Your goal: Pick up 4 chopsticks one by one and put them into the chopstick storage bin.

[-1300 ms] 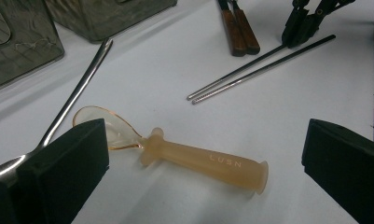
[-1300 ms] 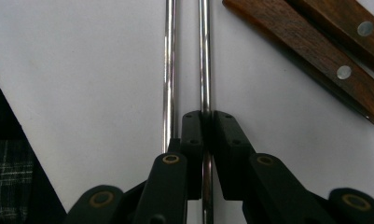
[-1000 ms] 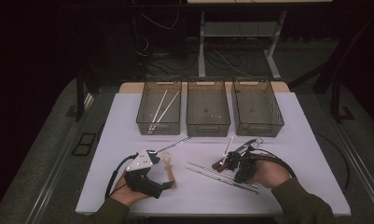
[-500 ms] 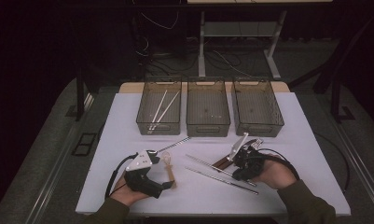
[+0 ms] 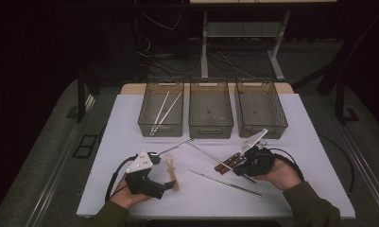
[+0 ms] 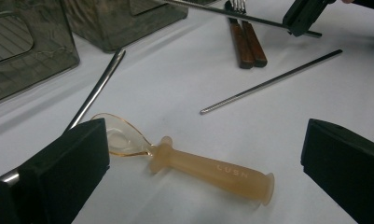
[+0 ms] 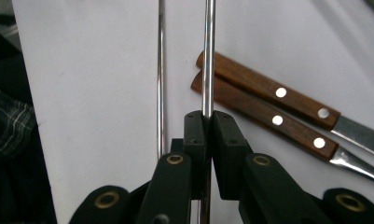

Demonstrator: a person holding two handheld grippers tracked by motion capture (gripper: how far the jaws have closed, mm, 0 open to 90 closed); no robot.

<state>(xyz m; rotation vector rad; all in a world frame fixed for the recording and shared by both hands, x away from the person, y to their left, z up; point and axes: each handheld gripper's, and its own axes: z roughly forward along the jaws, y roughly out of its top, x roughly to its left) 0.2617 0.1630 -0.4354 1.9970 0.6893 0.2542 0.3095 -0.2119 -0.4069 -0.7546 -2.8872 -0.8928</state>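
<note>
**Steel rod pinched in right gripper as cutlery sorting proceeds**

On the left of the white tabletop (image 5: 130, 123), the left gripper (image 6: 203, 154) rests low with its jaws spread wide and nothing pressed between them; a translucent amber spoon (image 6: 189, 161) lies flat just ahead of it, bowl toward the gripper's left jaw and stubby handle running toward the right one, so its long axis lies roughly across the opening. A thin metal chopstick (image 5: 176, 146) lies just beyond the spoon, pointing toward the three mesh bins along the far edge. The left bin (image 5: 161, 109) already holds two pale chopsticks (image 5: 164, 109); the middle bin (image 5: 211, 108) and the right bin (image 5: 261, 106) look bare. Toward the centre, another metal chopstick (image 5: 225, 183) lies loose on the tabletop. On the right, the right gripper (image 7: 208, 122) is pressed together on a steel rod (image 7: 209, 51) near one end; the rod's length runs straight out ahead of the jaws, passing over the butt ends of a wood-handled knife (image 7: 268, 88) and fork (image 7: 264, 122) lying side by side. In the high view the rod points up and left from the right hand (image 5: 277, 172), away from the bins' long axis. A drop into a bin would likely call for swinging the rod in line with the bin's length first, and the right hand is the nearer one for it.
</note>
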